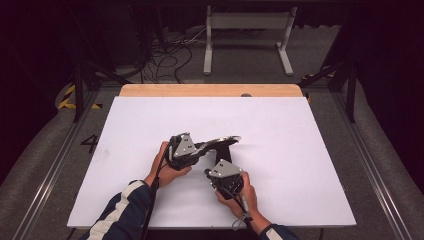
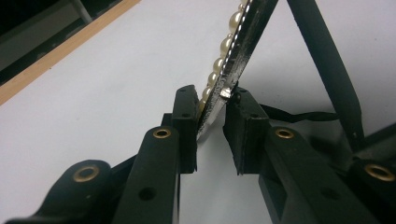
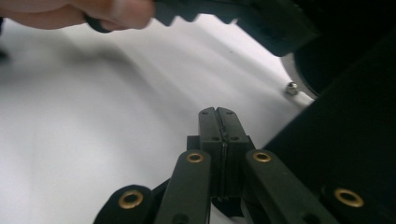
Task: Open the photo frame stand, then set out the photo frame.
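High view: one white desk (image 1: pixel 280 150) lies across the middle of the frame, with a strip of bare wood along its far edge.
Thing in hand: one flat, dark plate-like piece (image 1: pixel 220 143) with a silvery rim sits near the centre of the frame, well away from every desk edge.
Left tool: the left tool (image 1: pixel 202 148), just left of centre, pinches the rim of that piece; in the left gripper view the rim (image 2: pixel 229 79) runs up between the two jaws, which touch it on both sides.
Pearls: a row of pale beads (image 2: pixel 219 56) follows the rim toward the top of the left gripper view; five or six can be counted before the row leaves the frame.
Right tool: the right tool (image 1: pixel 207 173) sits lower centre, just below the piece; in the right gripper view its jaws are pressed together with nothing between them (image 3: pixel 218 122).
Open room: bare white desk spreads wide to the left, right and top of the frame; less lies toward the near edge at the bottom.
Count: two tools, two hands, one held piece, one small shiny nut (image 3: pixel 292 87) on the desk at the right of the right gripper view.
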A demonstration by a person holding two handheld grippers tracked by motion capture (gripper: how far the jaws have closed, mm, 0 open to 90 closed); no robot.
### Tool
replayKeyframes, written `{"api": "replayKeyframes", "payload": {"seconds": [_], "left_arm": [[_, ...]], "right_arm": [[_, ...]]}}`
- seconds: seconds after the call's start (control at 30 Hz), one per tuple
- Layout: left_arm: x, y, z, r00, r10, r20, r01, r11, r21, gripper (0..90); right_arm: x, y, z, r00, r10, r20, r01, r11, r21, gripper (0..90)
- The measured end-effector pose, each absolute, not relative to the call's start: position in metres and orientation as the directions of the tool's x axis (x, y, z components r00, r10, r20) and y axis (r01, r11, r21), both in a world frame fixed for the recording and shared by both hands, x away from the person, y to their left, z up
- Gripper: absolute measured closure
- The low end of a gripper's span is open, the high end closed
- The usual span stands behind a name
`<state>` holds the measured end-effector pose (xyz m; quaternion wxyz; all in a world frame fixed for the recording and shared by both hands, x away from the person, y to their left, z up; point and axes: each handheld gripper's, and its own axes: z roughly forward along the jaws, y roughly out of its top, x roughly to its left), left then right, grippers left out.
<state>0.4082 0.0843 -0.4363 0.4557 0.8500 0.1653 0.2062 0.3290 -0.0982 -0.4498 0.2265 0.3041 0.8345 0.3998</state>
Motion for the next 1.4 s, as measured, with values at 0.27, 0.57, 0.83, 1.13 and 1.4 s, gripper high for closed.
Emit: {"api": "replayKeyframes", "payload": {"seconds": [0.27,0.57,0.83,1.13,1.4], "left_arm": [[0.4078,0.0858,-0.4364,0.868,0.463,0.179,0.103,-0.521,0.847,76.1],[0.4098,0.0854,-0.4375,0.871,0.468,0.148,0.119,-0.494,0.861,74.4],[0.4092,0.0833,-0.4377,0.869,0.467,0.167,0.110,-0.511,0.852,74.6],[0.4112,0.0837,-0.4391,0.878,0.455,0.149,0.114,-0.501,0.858,74.9],[0.4108,0.0782,-0.4385,0.879,0.449,0.157,0.107,-0.508,0.855,75.6]], "right_arm": [[0.3297,-0.1017,-0.4490,-0.689,0.715,-0.119,0.363,0.483,0.797,90.0],[0.3294,-0.0974,-0.4507,-0.687,0.720,-0.100,0.374,0.468,0.800,90.0],[0.3335,-0.1008,-0.4510,-0.672,0.734,-0.098,0.380,0.456,0.805,90.0],[0.3327,-0.1031,-0.4522,-0.663,0.742,-0.097,0.385,0.450,0.806,90.0],[0.3297,-0.1053,-0.4526,-0.658,0.745,-0.104,0.394,0.460,0.796,90.0]]}}
